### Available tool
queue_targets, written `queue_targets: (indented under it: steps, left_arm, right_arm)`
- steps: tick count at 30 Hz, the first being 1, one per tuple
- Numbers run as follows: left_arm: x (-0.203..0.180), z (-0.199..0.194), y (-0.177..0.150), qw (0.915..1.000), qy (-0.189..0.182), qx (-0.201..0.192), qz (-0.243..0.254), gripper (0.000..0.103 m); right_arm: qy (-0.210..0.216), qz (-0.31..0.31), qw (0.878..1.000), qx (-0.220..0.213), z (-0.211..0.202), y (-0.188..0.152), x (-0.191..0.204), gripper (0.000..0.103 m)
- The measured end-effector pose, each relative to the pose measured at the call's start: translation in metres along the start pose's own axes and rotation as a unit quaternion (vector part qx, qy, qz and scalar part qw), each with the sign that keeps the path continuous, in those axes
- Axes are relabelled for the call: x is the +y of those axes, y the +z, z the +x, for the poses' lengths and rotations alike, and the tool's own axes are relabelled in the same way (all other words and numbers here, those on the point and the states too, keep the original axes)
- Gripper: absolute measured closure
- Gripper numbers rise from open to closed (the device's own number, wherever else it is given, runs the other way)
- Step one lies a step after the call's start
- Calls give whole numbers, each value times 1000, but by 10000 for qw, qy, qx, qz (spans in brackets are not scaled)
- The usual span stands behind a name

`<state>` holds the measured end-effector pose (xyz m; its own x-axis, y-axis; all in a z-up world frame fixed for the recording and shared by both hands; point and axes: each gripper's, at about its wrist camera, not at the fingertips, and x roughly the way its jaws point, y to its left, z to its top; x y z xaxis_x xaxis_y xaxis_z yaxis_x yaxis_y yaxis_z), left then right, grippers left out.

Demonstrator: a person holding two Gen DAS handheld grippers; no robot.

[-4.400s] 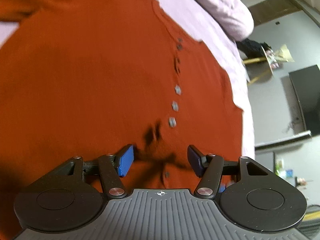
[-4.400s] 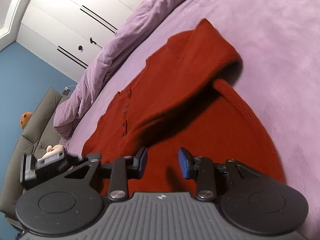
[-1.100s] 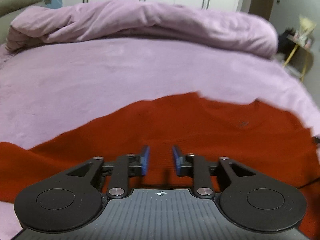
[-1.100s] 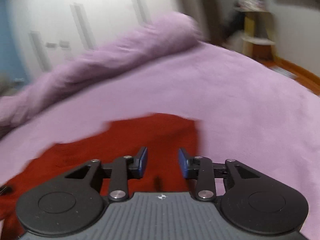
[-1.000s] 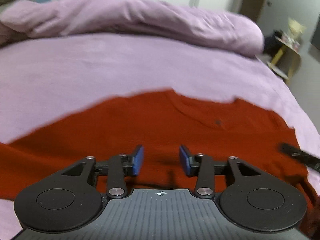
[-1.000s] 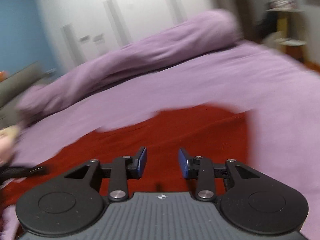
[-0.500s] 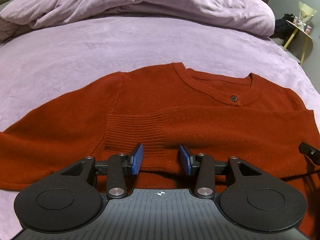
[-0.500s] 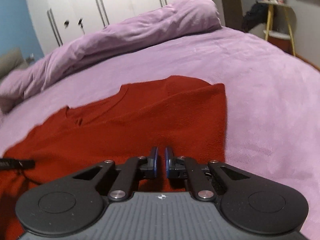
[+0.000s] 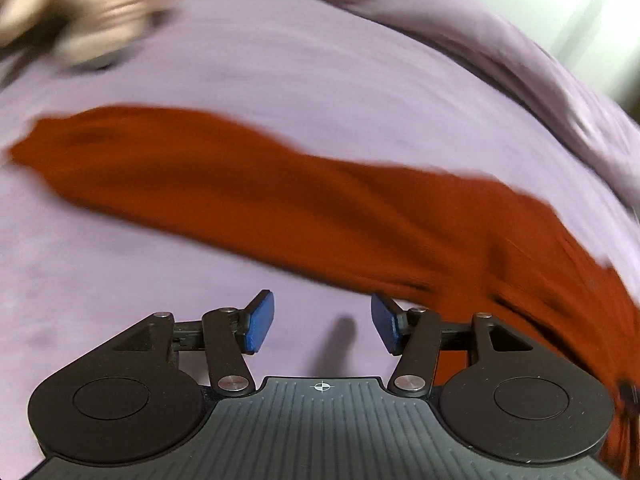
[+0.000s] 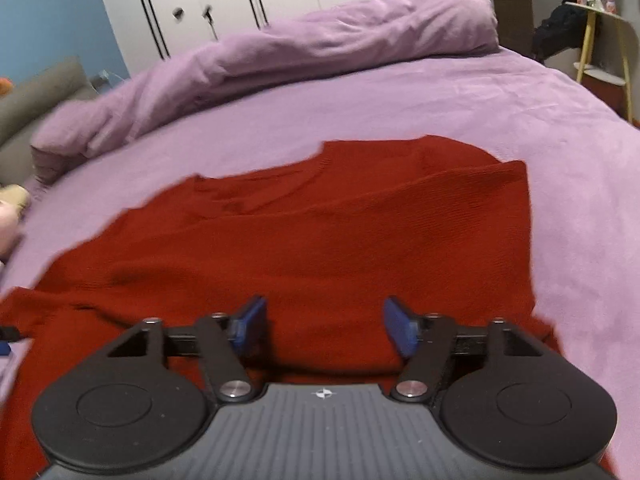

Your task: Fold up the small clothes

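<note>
sweater [image 10: 320, 240]: red knit, matt | bedspread [image 10: 520, 112]: lilac plush cloth | fingers [image 9: 260, 322]: blue pads

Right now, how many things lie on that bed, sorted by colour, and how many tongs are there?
Rust-red knitted sweater: 1
Lilac rumpled duvet: 1
Black tongs with blue pads: 2, left tongs and right tongs, both open
Total: 4

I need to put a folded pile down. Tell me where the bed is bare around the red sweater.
Bare purple bedspread lies right of the red sweater, and between its collar and the bunched duvet. In the left view, it is bare below the outstretched sleeve, under the open left gripper. The sweater fills the ground before the open right gripper.
</note>
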<state>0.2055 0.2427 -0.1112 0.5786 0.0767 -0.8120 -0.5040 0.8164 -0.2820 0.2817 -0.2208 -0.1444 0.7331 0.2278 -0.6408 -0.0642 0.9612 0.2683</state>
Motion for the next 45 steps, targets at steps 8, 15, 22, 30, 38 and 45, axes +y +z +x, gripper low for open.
queue_targets:
  steps: [8,15,22,30,38,45]
  left_arm:
    - [128,0,32,9768,-96,-583,-2056,58]
    - [185,20,45,9398,-471,-846,-3277,89]
    - [148,-8,56,9651,-592,-1353,-2163,95]
    - [-47,-73,27,9568,-2531,-1356,459,93]
    - [-129,-39,-50,9639,-2139,-349,1549,70]
    - [-79,-23,-49,9874,-890,-388,1246,61]
  right_arm:
    - [145,754,9970,14,-50,-54,2,77]
    - [-5,939,9953,237,-53,-50,-3,92]
    - [-218,784,9963,287,-49,-51,5,94]
    - [-157,844,9961,200,-54,-51,3,94]
    - [383,949,9946,193,-56,-37,4,91]
    - [1259,1214,9842,284,-15,5,27,70]
